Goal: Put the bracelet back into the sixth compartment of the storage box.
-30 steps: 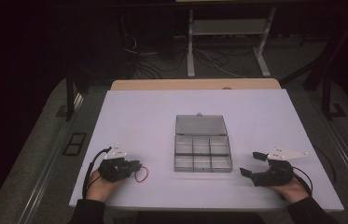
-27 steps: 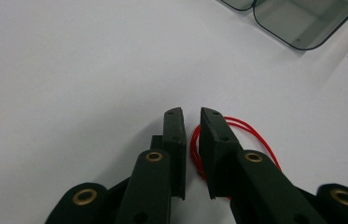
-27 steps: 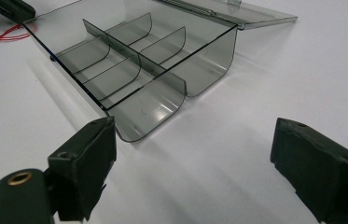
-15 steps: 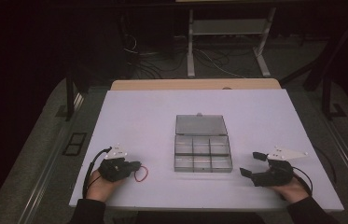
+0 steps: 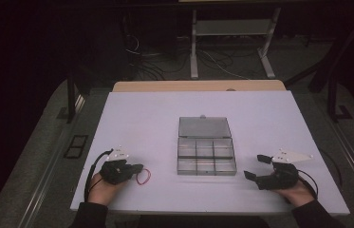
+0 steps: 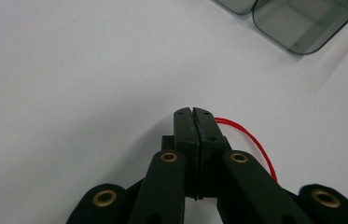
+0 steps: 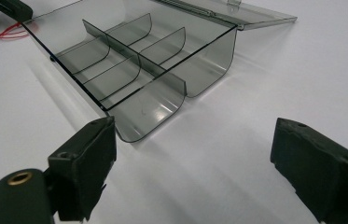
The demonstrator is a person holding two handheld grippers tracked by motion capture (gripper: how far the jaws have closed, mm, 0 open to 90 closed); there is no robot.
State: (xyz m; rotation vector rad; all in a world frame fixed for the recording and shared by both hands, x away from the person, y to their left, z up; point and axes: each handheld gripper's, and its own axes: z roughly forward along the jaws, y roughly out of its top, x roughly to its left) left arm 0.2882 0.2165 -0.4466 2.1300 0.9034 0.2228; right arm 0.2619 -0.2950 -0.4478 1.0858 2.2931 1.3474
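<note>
Wire (image 5: 142, 176), red, thin, bent in a loop. Lying flat on white bench (image 5: 165, 118), near front edge, left of centre, just right of left tongs (image 5: 136, 168). In left gripper view, seen as an arc curving out from outer side of right-hand jaw, close against it.

Left tongs: black, low over bench, held in left hand (image 5: 99, 187) at front edge, tips pointing right toward the box. Clenched, jaws just now closing the last bit, pads met face to face with no gap. Wire running out past the side of one jaw, not from the seam; pinched or merely alongside, cannot tell. Grey plate on top, black cable trailing back in a curve.

Right tongs (image 5: 256, 166): black, held in right hand (image 5: 300, 192) near front right of bench, tips pointing left toward box. Released, jaws spread wide, nothing but bare bench between them. Well apart from wire.

Box (image 5: 206, 159): clear smoky plastic, shallow, at centre of bench between both tongs, touching neither. Divided into six compartments, two rows of three, curved floors, all bare. Nearest corner just ahead of right tongs in right gripper view.

Lid (image 5: 204, 127): same plastic, hinged at far side of box, folded open and lying flat on bench.

Beyond bench: wooden tabletop (image 5: 198, 86) butted against far edge; further back, dark floor with metal stand (image 5: 193, 47) and loose cables.
</note>
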